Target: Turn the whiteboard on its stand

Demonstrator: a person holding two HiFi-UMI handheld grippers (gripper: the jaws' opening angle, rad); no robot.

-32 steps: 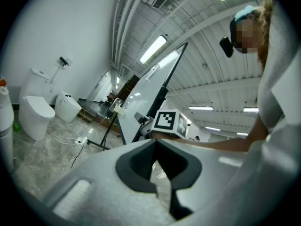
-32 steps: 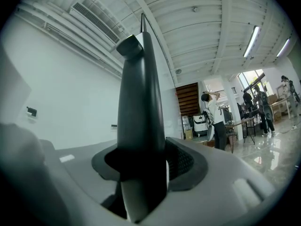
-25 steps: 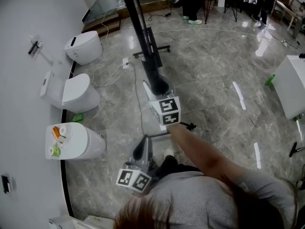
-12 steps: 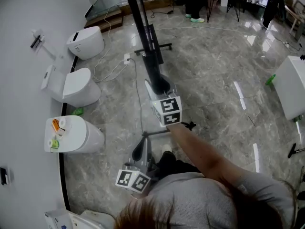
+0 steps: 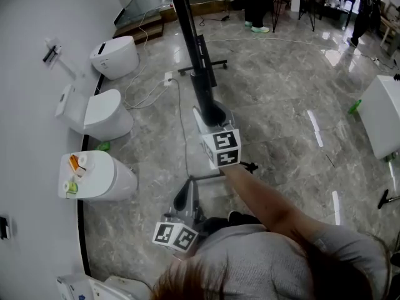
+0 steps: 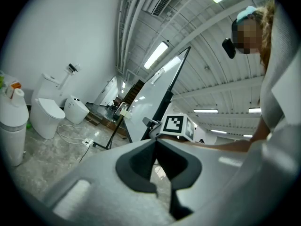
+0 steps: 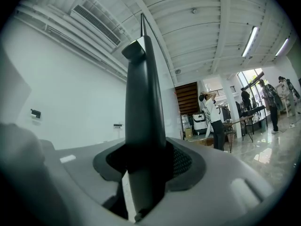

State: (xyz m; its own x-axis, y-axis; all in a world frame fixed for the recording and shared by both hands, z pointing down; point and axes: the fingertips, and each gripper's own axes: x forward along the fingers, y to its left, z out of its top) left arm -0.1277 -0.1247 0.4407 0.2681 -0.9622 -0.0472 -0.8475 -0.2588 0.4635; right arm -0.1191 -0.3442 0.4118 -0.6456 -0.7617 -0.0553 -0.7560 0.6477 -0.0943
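The whiteboard [image 5: 187, 36] shows edge-on in the head view as a long black bar running down from the top to my right gripper [image 5: 211, 114]. That gripper is shut on the board's black frame edge [image 7: 143, 102], which fills the space between its jaws; the jaws have just been closing on it. My left gripper [image 5: 185, 195] hangs lower and nearer the person, apart from the board, its pads [image 6: 141, 161] meeting at the tips with nothing held. The left gripper view shows the white board face [image 6: 150, 98] tilted on its stand. One stand foot [image 5: 203, 64] lies further off.
Three white toilets [image 5: 106, 114] stand along the left wall, one with small bottles on its lid [image 5: 75, 167]. Cables and a power strip [image 5: 167, 78] lie on the marble floor. A white cabinet [image 5: 381, 111] is at the right; a person and tables [image 5: 253, 5] are at the back.
The right gripper and the board edge in it have drifted slightly right and down in the head view. The left gripper stays almost where it was.
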